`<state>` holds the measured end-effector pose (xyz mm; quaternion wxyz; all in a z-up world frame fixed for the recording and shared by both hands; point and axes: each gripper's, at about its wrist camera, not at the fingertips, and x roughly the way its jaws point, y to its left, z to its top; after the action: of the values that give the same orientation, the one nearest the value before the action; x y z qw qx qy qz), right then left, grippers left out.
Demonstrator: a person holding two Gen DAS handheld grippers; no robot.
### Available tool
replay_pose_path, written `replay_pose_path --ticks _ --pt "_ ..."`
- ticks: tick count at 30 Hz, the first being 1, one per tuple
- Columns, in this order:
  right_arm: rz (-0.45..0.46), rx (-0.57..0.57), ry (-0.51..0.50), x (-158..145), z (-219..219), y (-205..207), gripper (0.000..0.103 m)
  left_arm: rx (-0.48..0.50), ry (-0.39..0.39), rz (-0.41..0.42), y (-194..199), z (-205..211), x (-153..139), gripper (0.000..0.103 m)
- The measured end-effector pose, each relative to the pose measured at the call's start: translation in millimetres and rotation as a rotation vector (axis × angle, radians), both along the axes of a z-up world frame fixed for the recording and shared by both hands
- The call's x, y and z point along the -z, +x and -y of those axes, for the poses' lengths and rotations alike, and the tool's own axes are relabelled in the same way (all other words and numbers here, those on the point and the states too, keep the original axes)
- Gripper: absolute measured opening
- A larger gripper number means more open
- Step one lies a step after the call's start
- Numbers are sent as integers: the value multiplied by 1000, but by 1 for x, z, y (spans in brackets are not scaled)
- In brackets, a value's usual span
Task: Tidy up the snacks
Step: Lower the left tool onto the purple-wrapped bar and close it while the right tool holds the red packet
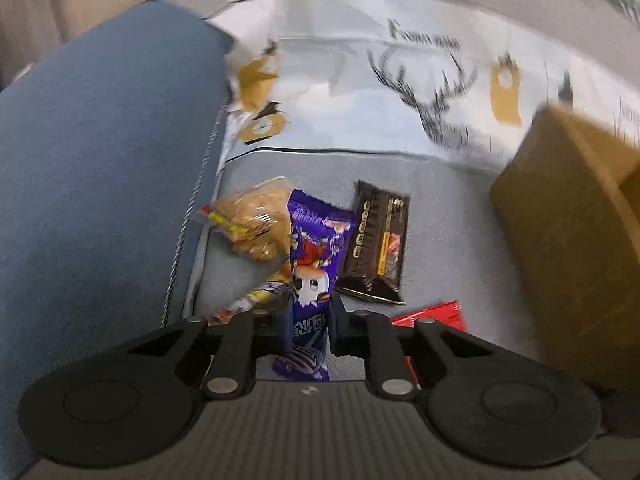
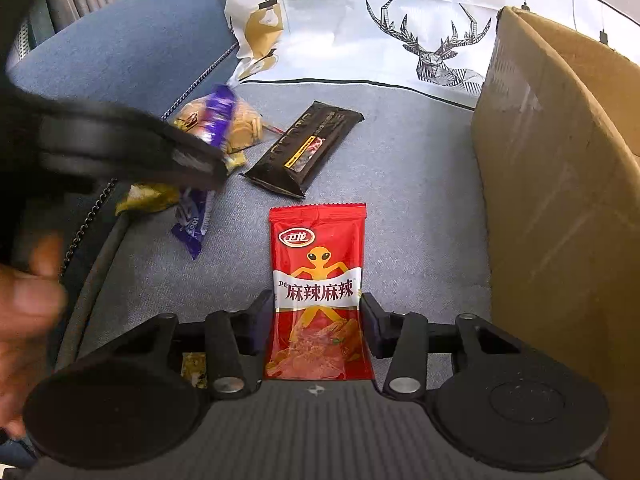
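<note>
While both claws are hanging over the grey-blue seat cushion point(image 2: 420, 184), the left gripper point(image 1: 310, 320) is pinching the purple snack packet point(image 1: 316, 240) near its lower end, its two black fingers point(image 1: 286, 320) pressing in on the wrapper from either side, and in the right wrist view that same packet point(image 2: 192, 220) is showing up tilted and blurred under the left tool's dark body. Over on the other side, the right gripper point(image 2: 318, 320) is straddling the red spicy-strip packet point(image 2: 318, 280), which is lying flat on the cushion with its printed face up; the fingers point(image 2: 374, 320) are sitting right at the packet's long edges, though whether they are actually pressing on it I cannot quite tell from this angle. Behind the purple packet a clear bag of golden biscuits point(image 1: 252, 220) is resting against the blue armrest point(image 1: 100, 160), and a black-and-gold packet point(image 2: 308, 148) is lying beside it, well apart from the red one. A cardboard box point(image 2: 560, 200) is standing at the right with its flap up, and a white cloth with a deer print point(image 2: 436, 52) is draping the backrest. A hand point(image 2: 24, 320) is showing blurred at the left edge of the right wrist view
</note>
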<state>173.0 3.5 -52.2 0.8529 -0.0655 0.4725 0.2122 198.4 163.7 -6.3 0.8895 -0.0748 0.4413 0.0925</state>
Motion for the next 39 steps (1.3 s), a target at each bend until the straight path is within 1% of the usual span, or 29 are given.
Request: replay_pose_path --ticks 2,5,6,8,11,12,14,15,19,29,39 --pt "-1 7 5 -1 1 0 48 -53 -83 13 -14 -5 -9 18" --pt "-1 12 8 -1 2 2 48 -109 -194 -22 -34 -8 -11 18" --pt "-3 12 9 -2 2 2 48 -119 -225 -36 -39 -8 -9 19" --pt "-10 13 12 -2 2 2 48 -122 -245 -60 -40 -7 -5 19" --pt "-17 9 11 -1 1 2 49 -137 -230 -108 -32 -10 6 21" --pt "-22 8 8 0 0 2 50 -142 -235 -123 -31 -11 10 23" --pt "-31 6 5 2 0 2 51 -153 -257 -140 -28 -15 16 32" --pt "-30 4 4 2 0 2 51 -157 -261 -142 -26 -15 17 33" --pt "-31 11 1 2 1 3 52 -143 -246 -150 -22 -10 20 42" --pt "-20 3 -20 4 -3 1 54 -123 -211 -188 -16 -7 30 42" --pt "-10 -6 -37 5 -4 0 54 -106 -202 -201 -13 -6 33 41"
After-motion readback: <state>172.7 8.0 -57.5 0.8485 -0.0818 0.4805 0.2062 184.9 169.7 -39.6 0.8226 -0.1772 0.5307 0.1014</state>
